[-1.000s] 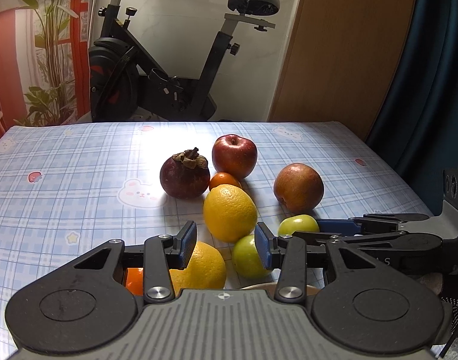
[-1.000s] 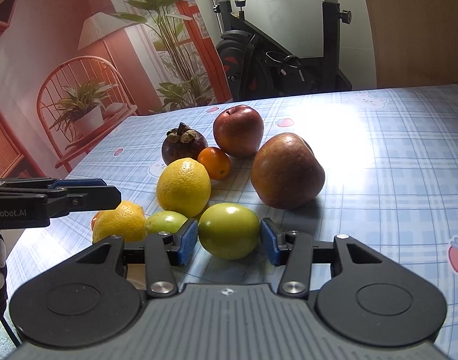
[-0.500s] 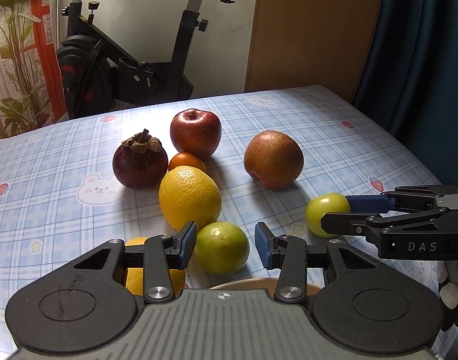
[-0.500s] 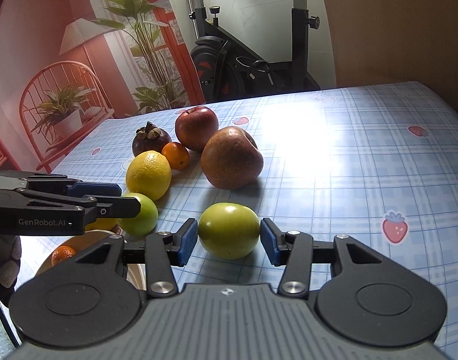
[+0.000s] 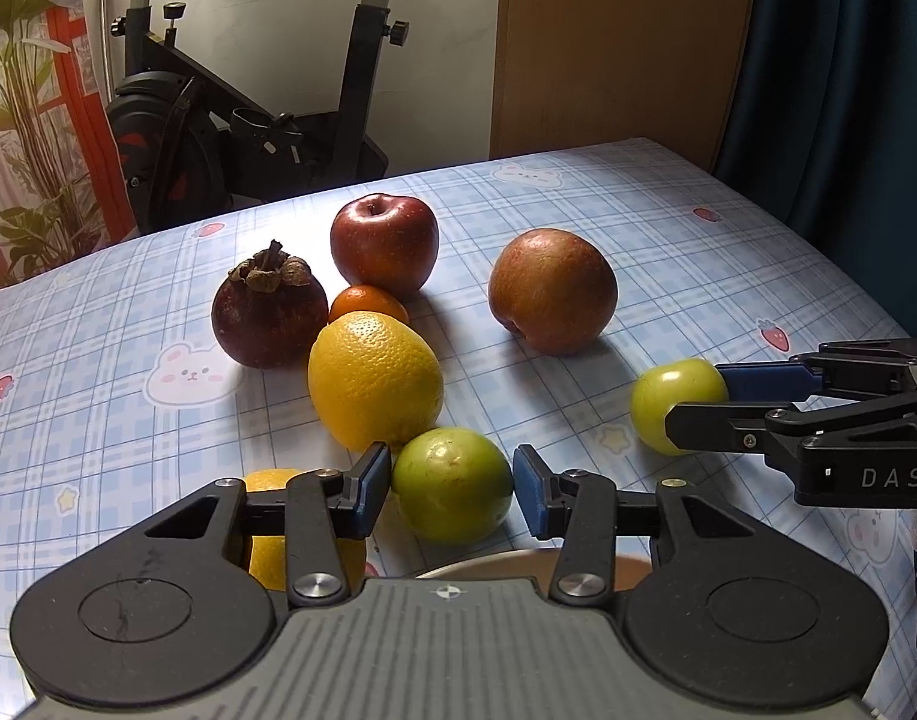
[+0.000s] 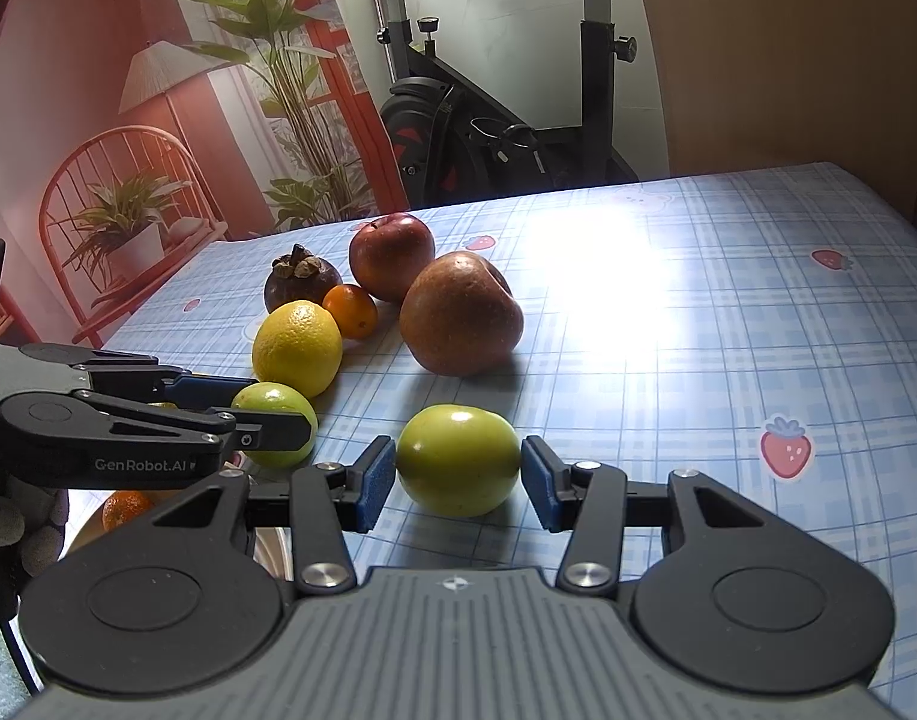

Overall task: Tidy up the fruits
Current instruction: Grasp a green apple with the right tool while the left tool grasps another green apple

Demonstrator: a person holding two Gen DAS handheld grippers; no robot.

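Two grippers are on my screens, each lined up on a green fruit on the blue checked tablecloth point(image 5: 698, 252). My left gripper point(image 5: 451, 468) has its jaws part open around the first green fruit point(image 5: 452, 492), which sits on the cloth touching the near side of the lemon point(image 5: 374, 381). The blue pads stand just beside the fruit's flanks without clearly pressing it, and those jaws have just been opening a little with the fruit between them. My right gripper point(image 6: 458, 468) is closed on the second green fruit point(image 6: 458, 459), a pad against each side, out on open cloth apart from the cluster. Whether that fruit is lifted or rests on the cloth I cannot tell. Beyond the lemon I see a mangosteen point(image 5: 269, 309), a small orange point(image 5: 368, 303) touching the lemon's far side, and a red apple point(image 5: 384, 243) behind it. A russet apple point(image 5: 551, 291) stands apart to the right. Another yellow citrus point(image 5: 266, 480) is partly hidden behind my left finger. Low in the right wrist view another orange point(image 6: 125, 507) shows under the left gripper. An exercise bike point(image 5: 248, 138) stands past the table.
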